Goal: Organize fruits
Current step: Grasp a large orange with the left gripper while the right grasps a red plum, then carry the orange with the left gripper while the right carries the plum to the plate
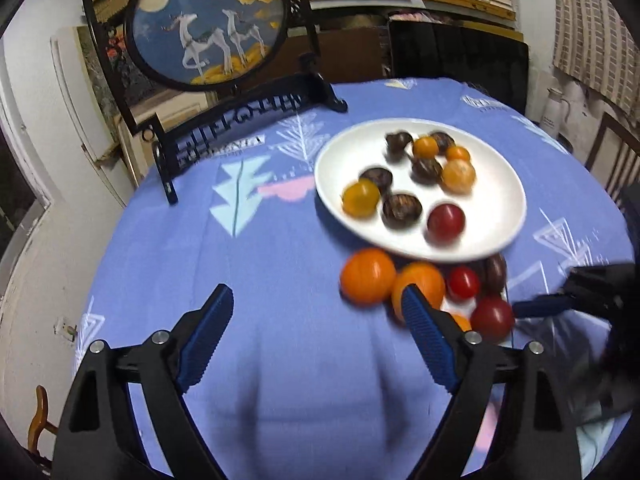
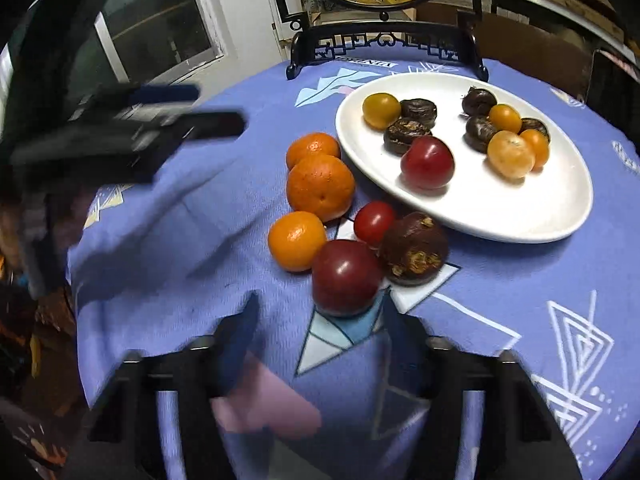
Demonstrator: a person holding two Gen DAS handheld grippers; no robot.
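Observation:
A white plate (image 1: 500, 216) (image 2: 480, 208) holds several small fruits: yellow and orange ones, dark brown ones and a dark red one (image 2: 427, 162). Beside the plate on the blue cloth lie three oranges (image 2: 320, 186), a small red tomato (image 2: 374, 222), a dark red fruit (image 2: 346, 276) and a brown fruit (image 2: 414, 248). My left gripper (image 1: 316, 304) is open and empty, left of the loose oranges (image 1: 367, 276). My right gripper (image 2: 320, 312) is open and empty, just in front of the dark red fruit. Each gripper shows blurred in the other's view.
A round table with a blue patterned cloth (image 1: 260, 240) carries a black-framed round deer screen (image 1: 208, 20) at its far edge. A white jug (image 1: 556, 108) and a chair stand at the right. Shelves and a door lie behind.

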